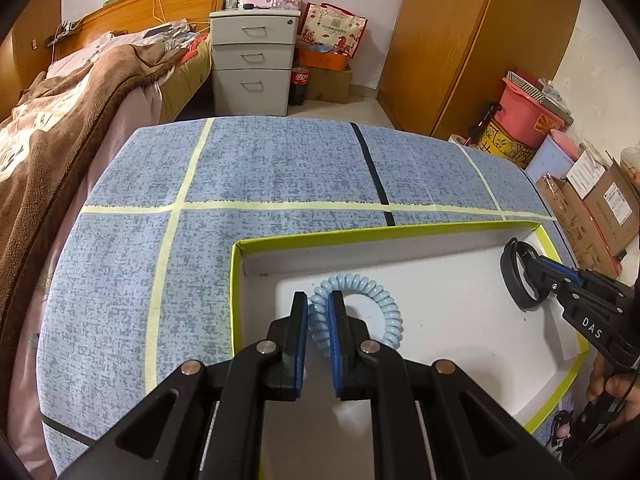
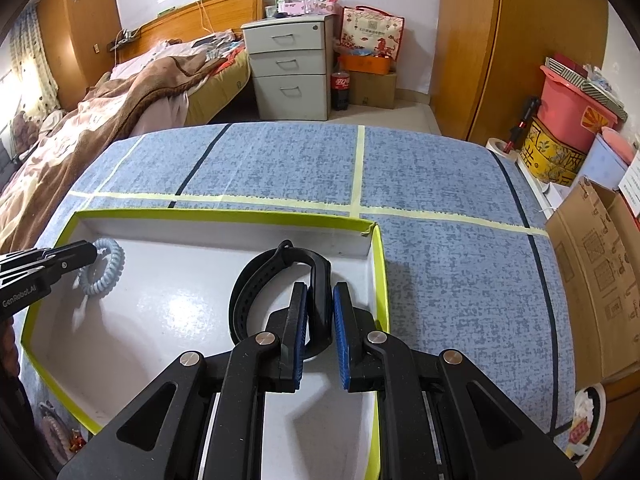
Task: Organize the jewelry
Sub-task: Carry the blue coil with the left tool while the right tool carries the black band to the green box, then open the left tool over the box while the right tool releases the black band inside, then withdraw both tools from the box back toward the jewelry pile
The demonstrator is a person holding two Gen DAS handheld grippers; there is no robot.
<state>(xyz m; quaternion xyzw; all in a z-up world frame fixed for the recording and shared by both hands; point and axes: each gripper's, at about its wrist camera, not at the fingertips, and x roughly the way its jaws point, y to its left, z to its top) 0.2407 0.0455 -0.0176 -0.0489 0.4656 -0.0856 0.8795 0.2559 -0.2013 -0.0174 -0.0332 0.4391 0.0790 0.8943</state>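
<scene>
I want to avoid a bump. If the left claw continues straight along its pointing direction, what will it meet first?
Probably the white floor of the box: the left claw, shut on the blue spiral band, points down into it. Depth is unclear.

Unmade bed [image 1: 72,92], grey drawer unit [image 1: 252,64], cola bottle [image 1: 300,84].
</scene>
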